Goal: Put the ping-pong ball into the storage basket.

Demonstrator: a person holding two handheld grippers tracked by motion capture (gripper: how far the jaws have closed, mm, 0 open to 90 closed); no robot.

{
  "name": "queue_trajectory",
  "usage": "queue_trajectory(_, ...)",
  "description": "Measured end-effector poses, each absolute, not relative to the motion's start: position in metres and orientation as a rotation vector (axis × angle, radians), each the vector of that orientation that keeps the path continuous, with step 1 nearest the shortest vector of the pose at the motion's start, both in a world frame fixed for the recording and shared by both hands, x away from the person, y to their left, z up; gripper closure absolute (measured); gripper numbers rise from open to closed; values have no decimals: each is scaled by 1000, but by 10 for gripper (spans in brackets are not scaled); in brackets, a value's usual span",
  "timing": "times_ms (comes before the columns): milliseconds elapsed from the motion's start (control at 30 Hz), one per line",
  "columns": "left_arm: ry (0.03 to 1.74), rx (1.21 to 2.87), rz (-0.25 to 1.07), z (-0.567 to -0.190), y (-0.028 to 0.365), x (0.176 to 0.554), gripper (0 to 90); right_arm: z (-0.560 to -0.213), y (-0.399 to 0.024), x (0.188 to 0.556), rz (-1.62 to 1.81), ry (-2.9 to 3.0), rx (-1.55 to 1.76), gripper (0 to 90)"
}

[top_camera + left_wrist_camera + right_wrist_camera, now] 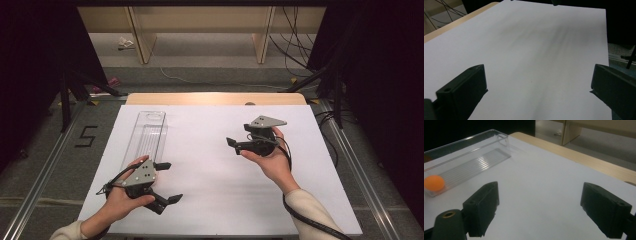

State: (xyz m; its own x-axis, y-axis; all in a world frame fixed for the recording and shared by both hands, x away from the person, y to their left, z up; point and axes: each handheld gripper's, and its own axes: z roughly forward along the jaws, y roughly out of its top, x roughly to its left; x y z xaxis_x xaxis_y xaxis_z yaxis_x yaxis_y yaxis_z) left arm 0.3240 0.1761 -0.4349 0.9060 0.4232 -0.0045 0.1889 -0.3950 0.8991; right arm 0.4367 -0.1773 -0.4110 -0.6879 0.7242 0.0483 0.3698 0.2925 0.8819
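Observation:
A long clear plastic tray lies on the white sheet at the left, running away from me. In the right gripper view the tray holds an orange ball at one end. My left gripper is held just past the tray's near end, open, with nothing between its jaws; its own view has the open gripper over bare white sheet. My right gripper hovers right of centre, pointing left toward the tray. It too is open and empty.
The sheet covers a wooden table whose far edge shows as a light strip. Black stand legs and cables sit on the floor beyond both far corners. A "5" is marked on the floor at the left.

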Motion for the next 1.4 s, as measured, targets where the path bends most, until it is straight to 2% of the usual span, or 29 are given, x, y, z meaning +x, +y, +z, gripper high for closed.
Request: queue_trajectory(1400, 451, 1982, 275, -435, 176, 324, 0, -415, -257, 387, 1328, 2081, 1126, 163)
